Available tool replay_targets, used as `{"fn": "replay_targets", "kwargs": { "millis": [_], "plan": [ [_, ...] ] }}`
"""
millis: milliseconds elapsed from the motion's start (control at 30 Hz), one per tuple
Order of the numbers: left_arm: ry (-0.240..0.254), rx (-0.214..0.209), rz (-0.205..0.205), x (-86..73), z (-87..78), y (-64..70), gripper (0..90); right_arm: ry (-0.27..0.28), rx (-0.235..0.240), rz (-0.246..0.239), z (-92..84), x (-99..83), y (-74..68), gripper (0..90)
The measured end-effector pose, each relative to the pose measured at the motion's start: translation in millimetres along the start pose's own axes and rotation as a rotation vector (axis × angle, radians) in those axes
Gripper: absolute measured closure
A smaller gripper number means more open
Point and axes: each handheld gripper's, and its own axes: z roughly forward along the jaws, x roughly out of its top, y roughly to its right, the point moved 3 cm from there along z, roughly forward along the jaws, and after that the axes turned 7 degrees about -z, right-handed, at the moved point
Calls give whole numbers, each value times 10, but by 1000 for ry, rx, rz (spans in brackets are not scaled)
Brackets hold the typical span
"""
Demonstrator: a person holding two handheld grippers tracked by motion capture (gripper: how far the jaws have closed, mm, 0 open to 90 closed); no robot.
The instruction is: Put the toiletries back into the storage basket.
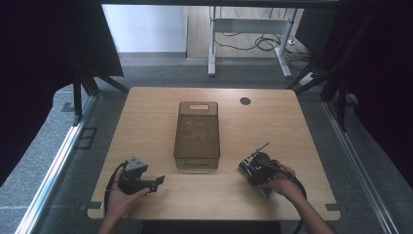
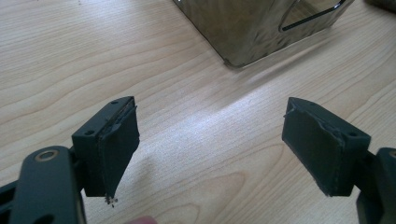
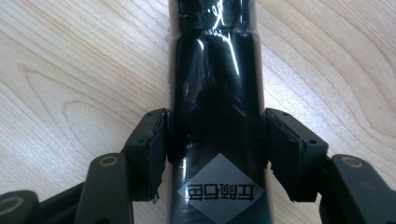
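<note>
A glossy black tube-shaped object with a grey diamond label lies on the wooden table. My right gripper has it between its jaws, and both pads touch its sides. From above, the right gripper rests near the table's front right with a hand behind it, and the object is hard to make out there. My left gripper sits at the front left, held by the other hand. Its jaws stand wide apart over bare wood with nothing between them.
A smoke-tinted clear box with a lid and end handles stands lengthwise in the middle of the table; its near corner lies just ahead of the left gripper. A round black grommet sits at the back right.
</note>
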Motion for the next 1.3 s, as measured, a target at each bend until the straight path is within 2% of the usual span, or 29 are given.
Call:
{"fn": "replay_targets", "kwargs": {
  "millis": [200, 633, 800, 1100, 1167, 1300],
  "plan": [
    [1, -6, -1, 2, 1, 4, 191, 3, -6, -8, 17, -10, -2, 425],
    [3, -6, -2, 4, -1, 16, 192, 1, 37, 0, 26, -10, 37, 430],
    [4, -5, -1, 8, -10, 16, 193, -6, 39, -5, 27, 1, 42, 436],
    [10, -5, -2, 11, -21, 5, 193, -25, 97, 14, 16, 23, 108, 445],
    [11, -3, -3, 11, -24, 1, 193, -15, 81, 21, -1, 33, 122, 446],
    [10, -3, -1, 12, -25, 0, 193, -2, 114, 34, -49, 52, 145, 448]
  ]
}}
